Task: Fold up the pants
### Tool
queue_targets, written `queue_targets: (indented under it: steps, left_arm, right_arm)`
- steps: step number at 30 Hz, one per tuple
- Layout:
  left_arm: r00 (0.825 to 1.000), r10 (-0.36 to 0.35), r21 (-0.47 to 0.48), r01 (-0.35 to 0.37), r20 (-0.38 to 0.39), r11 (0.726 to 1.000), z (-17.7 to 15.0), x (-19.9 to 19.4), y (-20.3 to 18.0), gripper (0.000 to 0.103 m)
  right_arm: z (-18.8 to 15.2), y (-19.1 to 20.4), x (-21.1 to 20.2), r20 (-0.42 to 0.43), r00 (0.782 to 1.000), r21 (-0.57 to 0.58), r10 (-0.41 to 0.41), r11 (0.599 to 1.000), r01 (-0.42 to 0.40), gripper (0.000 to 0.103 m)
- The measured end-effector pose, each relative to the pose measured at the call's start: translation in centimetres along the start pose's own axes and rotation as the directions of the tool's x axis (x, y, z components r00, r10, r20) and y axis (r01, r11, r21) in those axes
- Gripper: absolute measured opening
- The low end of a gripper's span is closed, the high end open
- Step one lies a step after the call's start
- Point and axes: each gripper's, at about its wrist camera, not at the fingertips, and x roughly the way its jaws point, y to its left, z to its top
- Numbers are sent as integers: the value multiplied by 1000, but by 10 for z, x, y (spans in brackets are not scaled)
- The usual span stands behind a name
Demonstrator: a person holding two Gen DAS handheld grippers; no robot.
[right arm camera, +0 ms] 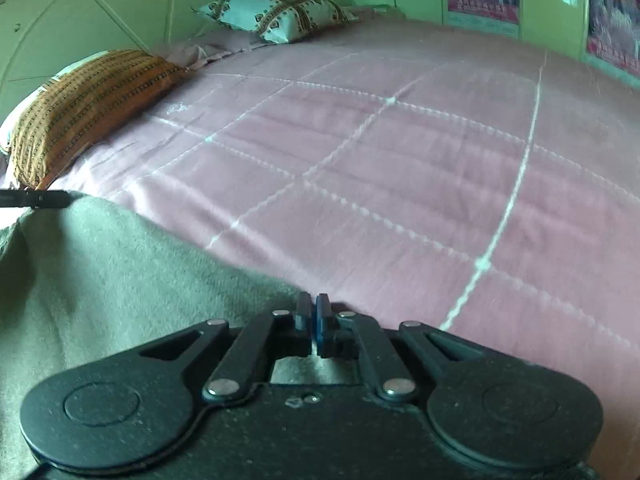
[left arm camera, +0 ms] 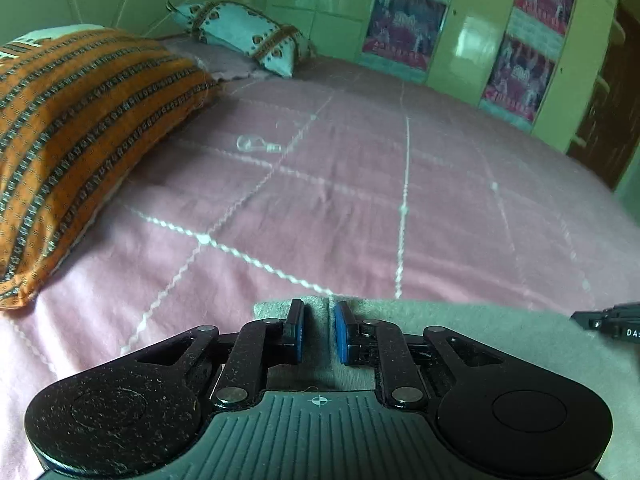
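Note:
The grey-green pants [left arm camera: 460, 328] lie across the near edge of a pink bed. My left gripper [left arm camera: 318, 322] has its blue pads pinched on a raised fold of the pants near their left end. My right gripper [right arm camera: 313, 316] is shut on the pants' edge at their right end; the pants [right arm camera: 112, 272] spread to its left. Each gripper's tip shows in the other's view: the right one at the far right edge [left arm camera: 608, 322], the left one at the far left edge [right arm camera: 36, 199].
A pink quilted bedspread [left arm camera: 360, 200] with white stitched lines covers the bed. An orange striped pillow [left arm camera: 80, 132] lies at the left, a light blue patterned pillow [left arm camera: 244, 36] at the back. A small clear clip [left arm camera: 256, 145] lies on the spread. Green cupboards [left arm camera: 472, 40] stand behind.

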Motion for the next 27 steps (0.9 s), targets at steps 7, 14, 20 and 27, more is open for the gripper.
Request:
queue_targets:
  steps: [7, 14, 20, 27]
  left_arm:
    - [990, 2, 21, -5, 142, 1000, -20, -88, -16, 18]
    - [1000, 0, 194, -4, 23, 981, -105, -82, -70, 18]
    - [999, -39, 57, 37, 24, 998, -107, -76, -48, 18]
    - [982, 15, 64, -27, 187, 998, -116, -123, -74, 103]
  right_arm:
    - [-31, -5, -123, 198, 980, 64, 31, 997, -44, 9]
    - [-137, 20, -181, 136, 990, 21, 25, 999, -28, 9]
    - [-184, -23, -202, 108, 982, 191, -153, 973, 131, 3]
    - [-273, -116, -341, 282, 864, 683, -416, 720, 123, 21]
